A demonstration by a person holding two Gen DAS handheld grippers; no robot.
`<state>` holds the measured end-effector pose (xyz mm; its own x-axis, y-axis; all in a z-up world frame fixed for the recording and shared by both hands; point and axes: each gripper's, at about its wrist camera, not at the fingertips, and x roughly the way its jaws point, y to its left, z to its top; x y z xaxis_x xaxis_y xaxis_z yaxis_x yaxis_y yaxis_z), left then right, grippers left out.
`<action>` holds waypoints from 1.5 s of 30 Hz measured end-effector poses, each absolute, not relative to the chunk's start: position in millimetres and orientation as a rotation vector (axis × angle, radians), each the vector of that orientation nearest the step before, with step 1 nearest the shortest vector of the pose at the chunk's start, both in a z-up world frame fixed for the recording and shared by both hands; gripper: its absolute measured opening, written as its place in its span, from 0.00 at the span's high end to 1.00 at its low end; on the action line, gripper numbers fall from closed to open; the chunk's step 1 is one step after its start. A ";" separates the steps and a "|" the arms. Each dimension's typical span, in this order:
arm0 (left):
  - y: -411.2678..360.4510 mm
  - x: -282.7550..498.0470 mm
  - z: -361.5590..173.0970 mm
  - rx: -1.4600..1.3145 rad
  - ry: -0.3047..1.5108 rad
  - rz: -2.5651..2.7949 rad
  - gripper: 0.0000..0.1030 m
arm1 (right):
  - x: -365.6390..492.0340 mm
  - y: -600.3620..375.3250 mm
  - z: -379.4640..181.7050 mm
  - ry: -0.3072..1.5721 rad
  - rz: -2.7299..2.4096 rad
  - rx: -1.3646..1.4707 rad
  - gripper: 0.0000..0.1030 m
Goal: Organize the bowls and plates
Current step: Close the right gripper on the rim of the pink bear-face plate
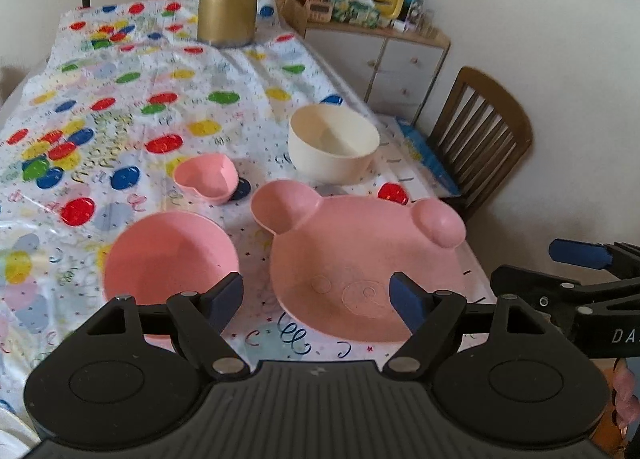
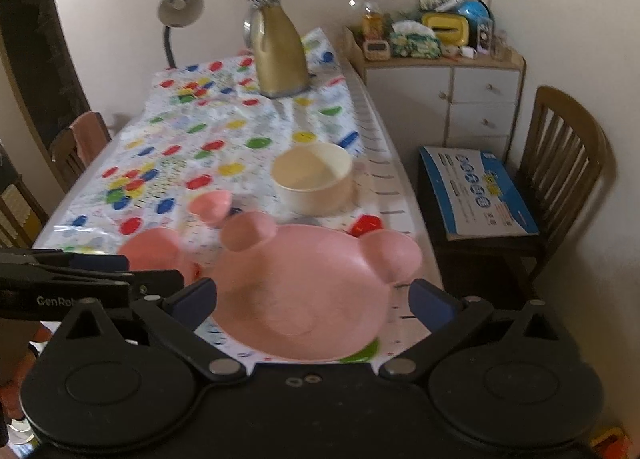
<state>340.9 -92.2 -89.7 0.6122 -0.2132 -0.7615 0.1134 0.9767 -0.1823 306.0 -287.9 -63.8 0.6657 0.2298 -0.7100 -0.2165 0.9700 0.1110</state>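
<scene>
Your left gripper [image 1: 316,295] and right gripper [image 2: 314,299] both hang with jaws spread and nothing between them, likely lined up for a first pick. The bear plate [image 1: 360,259], pink with two round ear cups and a faint face, sits at the table's [image 1: 472,259] near right edge. The pink bowl [image 1: 168,255] lies beside it, the heart dish [image 1: 208,177] and cream bowl [image 1: 332,147] beyond.

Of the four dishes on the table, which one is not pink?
The cream bowl, the deep round one farthest back. The heart-shaped dish, round bowl and bear-shaped plate are pink.
</scene>
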 end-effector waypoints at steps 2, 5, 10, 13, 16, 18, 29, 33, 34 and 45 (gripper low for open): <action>-100.0 349.4 -98.1 -0.108 0.913 -0.177 0.22 | 315.5 -295.6 -72.8 0.826 0.246 0.022 0.02; -109.3 358.4 -110.3 -0.102 0.943 -0.166 0.22 | 329.4 -305.7 -87.3 0.864 0.237 0.025 0.05; -119.8 367.7 -126.2 -0.096 0.977 -0.132 0.22 | 351.2 -318.8 -109.3 0.927 0.243 0.038 0.17; -122.2 371.8 -132.6 -0.097 0.992 -0.107 0.22 | 362.4 -321.3 -123.2 0.965 0.253 0.036 0.25; -124.5 374.2 -137.3 -0.095 1.002 -0.086 0.22 | 370.8 -322.2 -133.4 0.994 0.267 0.041 0.32; -125.5 376.2 -140.2 -0.098 1.010 -0.074 0.22 | 375.3 -321.5 -138.7 1.005 0.274 0.045 0.44; -129.7 382.5 -146.4 -0.093 1.023 -0.033 0.22 | 393.5 -328.7 -153.0 1.086 0.312 0.109 0.87; -129.6 384.8 -147.8 -0.088 1.030 -0.027 0.22 | 394.2 -331.6 -153.0 1.083 0.333 0.129 0.92; -129.6 385.6 -148.3 -0.089 1.033 -0.025 0.23 | 394.6 -333.5 -153.5 1.083 0.341 0.138 0.92; -132.9 394.9 -155.5 -0.117 1.068 -0.025 0.57 | 393.3 -357.5 -151.1 1.087 0.353 0.118 0.92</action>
<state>394.9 -132.9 -155.5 0.4825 -0.0773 -0.8725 -0.0362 0.9935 -0.1081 393.3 -357.5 -151.1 0.4152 0.3378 -0.8447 -0.2231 0.9380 0.2654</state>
